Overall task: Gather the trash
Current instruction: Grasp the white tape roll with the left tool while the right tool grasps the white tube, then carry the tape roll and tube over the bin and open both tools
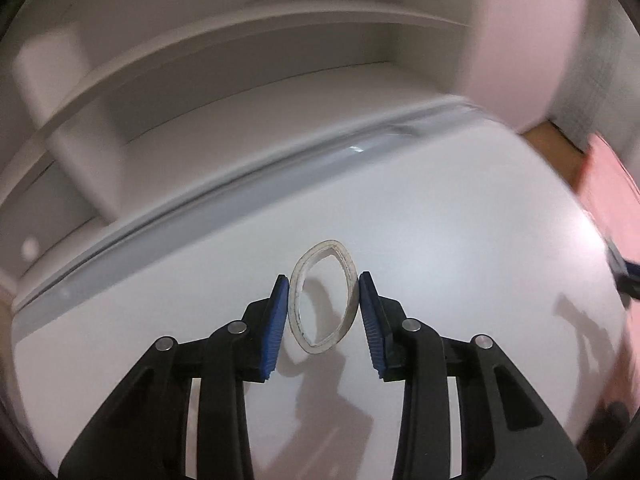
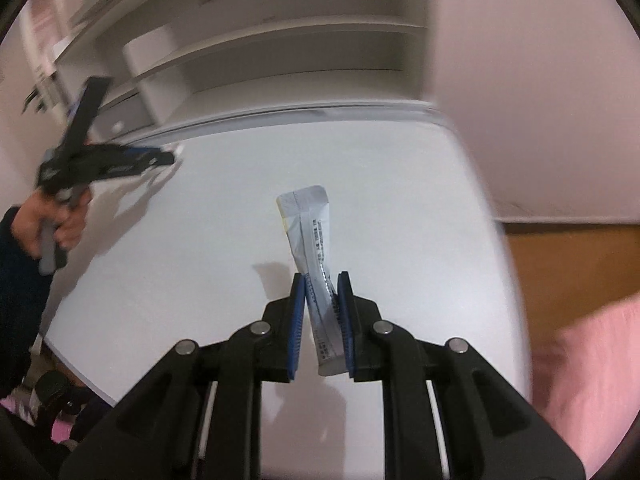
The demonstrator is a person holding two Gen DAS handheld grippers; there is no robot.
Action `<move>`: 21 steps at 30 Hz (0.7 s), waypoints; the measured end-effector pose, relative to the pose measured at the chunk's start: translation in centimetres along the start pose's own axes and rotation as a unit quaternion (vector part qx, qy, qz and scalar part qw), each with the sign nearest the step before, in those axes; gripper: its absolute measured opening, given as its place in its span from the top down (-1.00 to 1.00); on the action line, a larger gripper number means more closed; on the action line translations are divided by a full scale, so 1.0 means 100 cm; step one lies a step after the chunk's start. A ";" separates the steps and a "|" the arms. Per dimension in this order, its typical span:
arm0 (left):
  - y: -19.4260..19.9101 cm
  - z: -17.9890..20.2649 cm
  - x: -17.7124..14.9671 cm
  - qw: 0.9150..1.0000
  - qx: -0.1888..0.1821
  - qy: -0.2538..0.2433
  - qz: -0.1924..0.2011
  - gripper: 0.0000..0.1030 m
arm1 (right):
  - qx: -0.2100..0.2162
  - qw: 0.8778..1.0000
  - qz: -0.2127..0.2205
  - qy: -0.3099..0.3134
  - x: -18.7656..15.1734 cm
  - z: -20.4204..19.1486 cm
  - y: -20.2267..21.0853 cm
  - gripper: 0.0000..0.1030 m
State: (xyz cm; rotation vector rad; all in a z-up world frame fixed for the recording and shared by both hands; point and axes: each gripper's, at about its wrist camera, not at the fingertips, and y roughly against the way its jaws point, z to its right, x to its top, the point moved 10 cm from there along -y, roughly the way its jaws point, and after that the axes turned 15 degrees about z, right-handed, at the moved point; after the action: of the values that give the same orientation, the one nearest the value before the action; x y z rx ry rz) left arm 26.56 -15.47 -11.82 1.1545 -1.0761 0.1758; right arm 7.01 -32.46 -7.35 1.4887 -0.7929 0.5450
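The left tongs (image 1: 323, 282) pinch a flattened cardboard ring (image 1: 324, 297), squeezed oval between the blue pads and lifted over the white tabletop (image 1: 460, 240). The right tongs (image 2: 320, 280) are clenched on a crumpled sachet wrapper (image 2: 314, 256), also raised off the tabletop. Both pieces look collected (no bin shows in either view), so dropping them off remains.

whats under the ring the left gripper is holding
Only the bare white table and the ring's shadow show under the squeezed ring, seen through its opening. No other trash there.
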 end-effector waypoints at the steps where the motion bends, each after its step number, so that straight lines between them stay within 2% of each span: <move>1: 0.003 0.025 0.002 1.000 -0.013 -0.014 0.006 0.32 | -0.014 1.000 0.003 -0.010 -0.006 0.012 0.005 0.67; 3: 0.009 0.090 0.006 0.997 -0.054 -0.043 0.017 0.32 | -0.054 0.998 0.010 -0.035 -0.023 0.047 0.029 0.67; 4: 0.014 0.130 0.005 0.995 -0.083 -0.057 0.021 0.32 | -0.076 0.996 0.012 -0.049 -0.035 0.066 0.043 0.67; 7: 0.025 0.216 0.000 0.985 -0.149 -0.087 0.024 0.32 | -0.137 0.986 0.019 -0.095 -0.071 0.121 0.085 0.67; 8: 0.031 0.259 -0.005 0.978 -0.181 -0.101 0.024 0.32 | -0.159 0.981 0.022 -0.112 -0.085 0.140 0.101 0.67; 10: 0.039 0.307 -0.013 0.969 -0.217 -0.119 0.022 0.32 | -0.197 0.970 0.022 -0.140 -0.111 0.170 0.125 0.67; 11: 0.045 0.345 -0.021 0.960 -0.247 -0.133 0.018 0.32 | -0.213 0.964 0.021 -0.160 -0.129 0.186 0.139 0.67; 13: 0.052 0.388 -0.032 0.949 -0.278 -0.149 0.012 0.32 | -0.238 0.951 0.020 -0.195 -0.159 0.212 0.163 0.67; 15: 0.059 0.436 -0.048 0.935 -0.313 -0.167 -0.002 0.32 | -0.264 0.938 0.018 -0.223 -0.192 0.231 0.184 0.67; 18: 0.064 0.491 -0.074 0.919 -0.342 -0.197 -0.012 0.32 | -0.283 0.924 0.014 -0.257 -0.230 0.255 0.204 0.67; 21: 0.059 0.535 -0.100 0.908 -0.358 -0.216 -0.026 0.32 | -0.296 0.914 0.006 -0.278 -0.262 0.273 0.212 0.67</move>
State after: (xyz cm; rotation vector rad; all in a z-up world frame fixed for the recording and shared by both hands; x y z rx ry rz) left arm -14.14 -51.87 -15.77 0.5512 -1.3379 -0.5118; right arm -29.38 -54.61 -15.35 1.0623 -1.2765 -0.1393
